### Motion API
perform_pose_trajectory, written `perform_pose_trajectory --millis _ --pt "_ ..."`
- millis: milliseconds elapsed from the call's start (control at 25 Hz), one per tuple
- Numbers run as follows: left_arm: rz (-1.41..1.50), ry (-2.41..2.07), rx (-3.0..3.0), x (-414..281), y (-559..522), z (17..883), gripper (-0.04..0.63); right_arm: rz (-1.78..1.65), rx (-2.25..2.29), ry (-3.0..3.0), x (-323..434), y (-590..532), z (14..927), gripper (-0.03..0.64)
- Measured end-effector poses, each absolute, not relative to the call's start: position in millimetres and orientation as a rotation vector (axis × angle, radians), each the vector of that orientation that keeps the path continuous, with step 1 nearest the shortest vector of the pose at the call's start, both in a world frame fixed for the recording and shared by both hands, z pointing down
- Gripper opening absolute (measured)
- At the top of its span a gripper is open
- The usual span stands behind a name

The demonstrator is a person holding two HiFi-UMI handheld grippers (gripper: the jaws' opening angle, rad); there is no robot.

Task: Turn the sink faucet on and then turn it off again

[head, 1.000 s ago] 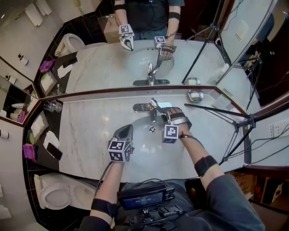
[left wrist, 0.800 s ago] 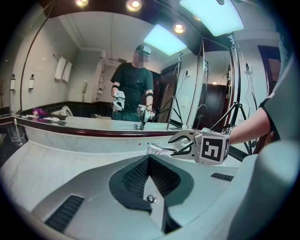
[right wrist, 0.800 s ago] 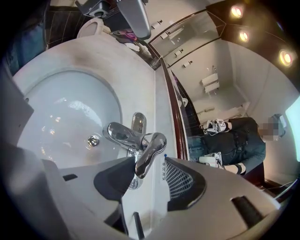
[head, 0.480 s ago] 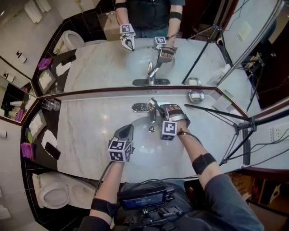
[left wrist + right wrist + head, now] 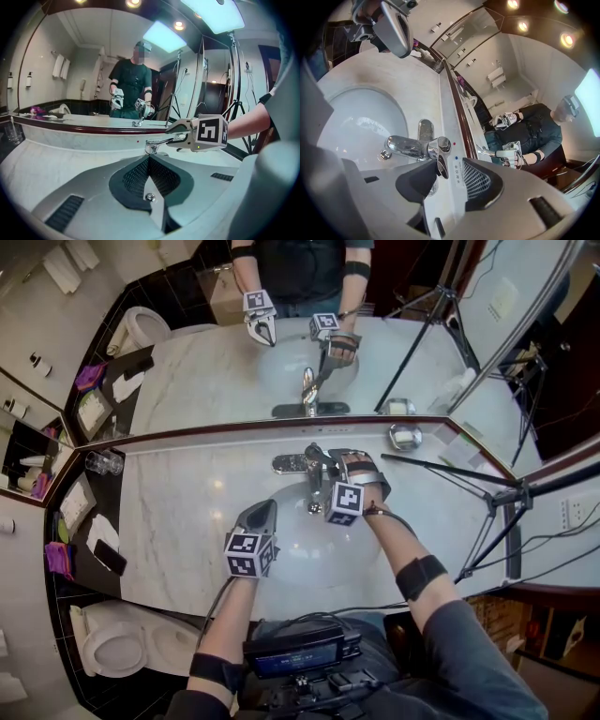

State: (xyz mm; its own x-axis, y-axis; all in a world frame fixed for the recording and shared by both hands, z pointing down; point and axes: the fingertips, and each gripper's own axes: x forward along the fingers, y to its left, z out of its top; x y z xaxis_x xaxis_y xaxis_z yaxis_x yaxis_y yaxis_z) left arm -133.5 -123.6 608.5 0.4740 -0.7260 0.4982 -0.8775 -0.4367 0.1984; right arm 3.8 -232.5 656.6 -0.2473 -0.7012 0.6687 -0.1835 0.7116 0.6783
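Observation:
A chrome faucet (image 5: 313, 471) stands at the back of the white sink basin (image 5: 291, 554). My right gripper (image 5: 341, 466) reaches in from the right at the faucet's top. In the right gripper view the faucet's lever (image 5: 441, 165) lies between the jaws of my right gripper (image 5: 449, 179), close to the left pad, with a gap to the right one. These jaws have just been closing and stand open around the lever. My left gripper (image 5: 264, 510) hovers over the basin's front left, shut and empty. The left gripper view shows the shut left gripper (image 5: 149, 164), with the faucet (image 5: 152, 146) beyond.
A marble counter (image 5: 183, 512) surrounds the basin, with a wall mirror (image 5: 309, 352) behind it. A glass (image 5: 101, 462) stands at the back left, a metal dish (image 5: 405, 437) at the back right. Tripod legs (image 5: 469, 474) cross the right side. A toilet (image 5: 117, 648) is at lower left.
My right gripper has shifted a little up and to the left along the faucet's top, rolling slightly. The left gripper has stayed where it was.

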Motion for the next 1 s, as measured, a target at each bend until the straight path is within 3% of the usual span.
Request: perform_pose_trajectory --millis 1000 --pt "0.461 -1.359 2.278 -139.4 -121.6 606.8 0.001 -0.467 0.738 -1.818 -1.9 -245.5 646.0 0.194"
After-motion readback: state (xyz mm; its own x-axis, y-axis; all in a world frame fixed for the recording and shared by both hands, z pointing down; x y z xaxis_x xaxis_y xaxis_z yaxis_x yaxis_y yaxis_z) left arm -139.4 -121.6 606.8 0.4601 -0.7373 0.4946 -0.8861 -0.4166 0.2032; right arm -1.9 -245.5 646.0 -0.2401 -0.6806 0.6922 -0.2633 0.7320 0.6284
